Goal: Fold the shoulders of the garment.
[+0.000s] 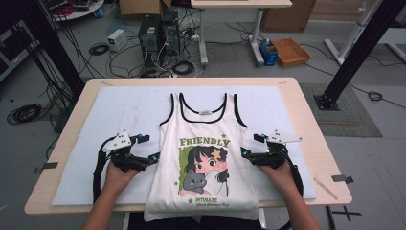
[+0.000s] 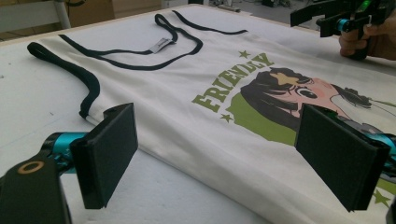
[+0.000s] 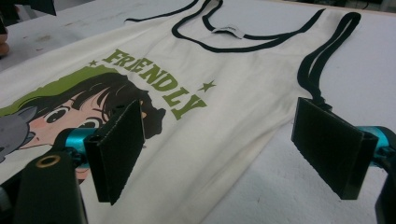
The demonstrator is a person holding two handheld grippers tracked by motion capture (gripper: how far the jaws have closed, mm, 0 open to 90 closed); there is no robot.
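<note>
A cream tank top [image 1: 203, 134] with black trim and a "FRIENDLY" cartoon print lies flat, front up, on the white mat, its hem hanging over the near table edge. My left gripper [image 1: 148, 148] stands open at the shirt's left side edge, level with the print. In the left gripper view the tank top [image 2: 187, 93] runs between the wide-apart jaws of my left gripper [image 2: 224, 156], and the pads do not press on it. My right gripper [image 1: 252, 145] mirrors it at the right side edge. In the right gripper view, my right gripper [image 3: 223, 147] is open astride the tank top's [image 3: 224, 84] edge.
A white mat [image 1: 95, 124] covers most of the wooden table [image 1: 306, 110]. A thin wooden stick [image 1: 325, 188] lies at the table's near right corner. Beyond the table, cables, computer towers [image 1: 158, 33] and an orange basket [image 1: 290, 51] sit on the floor.
</note>
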